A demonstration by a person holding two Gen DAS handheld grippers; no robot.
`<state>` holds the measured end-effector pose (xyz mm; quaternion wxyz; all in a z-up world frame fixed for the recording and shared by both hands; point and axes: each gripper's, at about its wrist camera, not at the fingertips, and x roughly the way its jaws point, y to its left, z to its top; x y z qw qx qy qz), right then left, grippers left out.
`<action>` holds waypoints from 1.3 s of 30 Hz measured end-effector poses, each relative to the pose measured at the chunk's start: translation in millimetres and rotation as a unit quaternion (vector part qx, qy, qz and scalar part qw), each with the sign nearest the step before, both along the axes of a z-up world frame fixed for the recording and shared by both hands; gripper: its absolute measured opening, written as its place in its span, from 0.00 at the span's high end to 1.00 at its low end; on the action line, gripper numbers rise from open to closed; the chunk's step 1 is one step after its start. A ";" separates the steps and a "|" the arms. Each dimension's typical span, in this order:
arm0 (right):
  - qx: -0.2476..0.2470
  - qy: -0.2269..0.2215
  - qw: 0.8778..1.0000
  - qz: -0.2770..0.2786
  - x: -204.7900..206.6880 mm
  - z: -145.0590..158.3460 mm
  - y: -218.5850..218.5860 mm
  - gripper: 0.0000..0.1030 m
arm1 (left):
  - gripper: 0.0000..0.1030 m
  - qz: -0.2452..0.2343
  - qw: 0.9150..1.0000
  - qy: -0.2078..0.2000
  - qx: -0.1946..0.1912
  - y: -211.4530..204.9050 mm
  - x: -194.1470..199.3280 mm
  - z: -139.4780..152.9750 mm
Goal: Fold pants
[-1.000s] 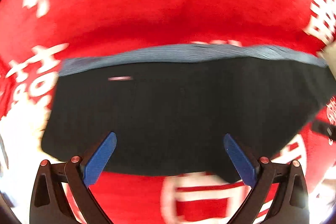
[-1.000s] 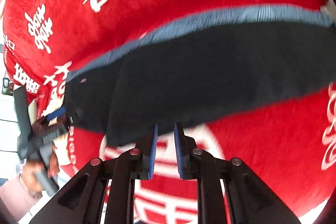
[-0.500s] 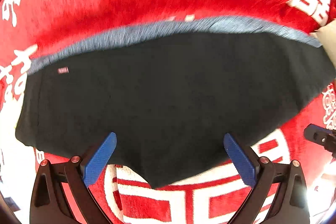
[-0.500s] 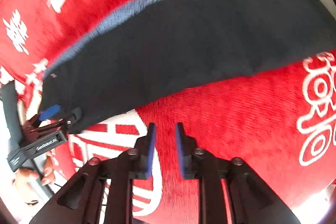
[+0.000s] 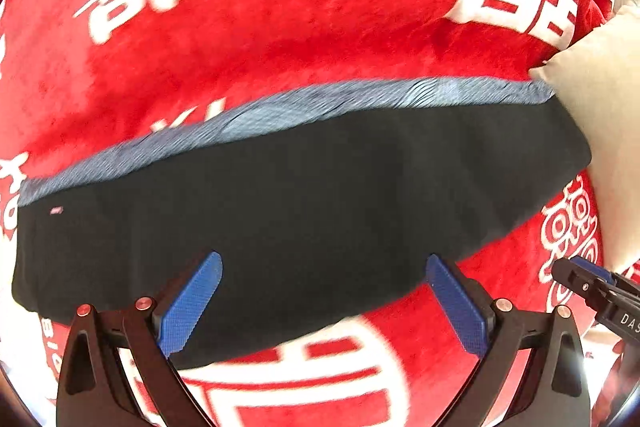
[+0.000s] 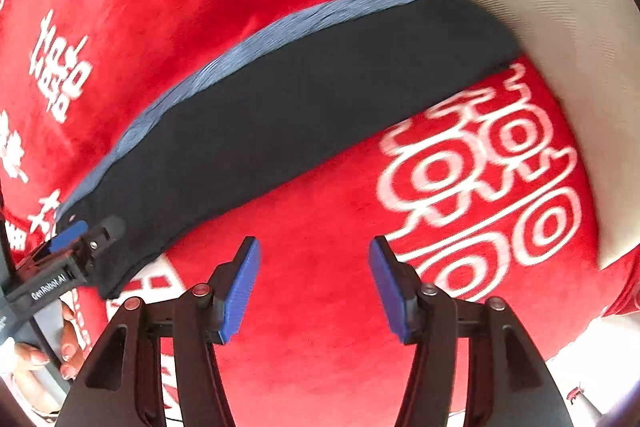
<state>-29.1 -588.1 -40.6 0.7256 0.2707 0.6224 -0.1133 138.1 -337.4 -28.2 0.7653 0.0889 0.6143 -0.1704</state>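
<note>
1. Two grippers appear in the left wrist view. The left gripper [image 5: 322, 301] stands wide open above the near edge of the pants [image 5: 304, 211], with nothing between its blue pads [image 5: 188, 307]. The pants lie flat as a dark folded band on the red blanket [image 5: 320, 7], grey-blue waistband [image 5: 280, 111] on the far side. A cream pillow [image 5: 600, 115] touches their right end. The right gripper [image 5: 592, 287] shows at the right edge; its state cannot be read here.
2. Right wrist view: the right gripper [image 6: 314, 285] has its jaws opening, about half apart, holding nothing, over bare blanket [image 6: 320, 211] just beside the pants [image 6: 280, 115]. The left gripper [image 6: 68, 247] sits at the pants' left end. The pillow [image 6: 560, 27] overlaps the far right end.
</note>
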 end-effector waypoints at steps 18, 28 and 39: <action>-0.011 -0.070 0.995 0.076 149.6 -47.2 -64.3 0.57 | 0.00 0.049 0.997 -0.029 0.046 -112.6 59.7 -52.2; -0.057 -0.072 0.991 0.098 191.9 -79.8 -72.2 0.68 | 0.00 0.076 0.995 -0.025 0.052 -112.9 69.5 -56.1; -0.097 -0.032 0.994 0.041 109.2 -58.4 -112.5 0.70 | 0.00 0.074 0.995 -0.034 0.062 -124.9 79.4 -65.6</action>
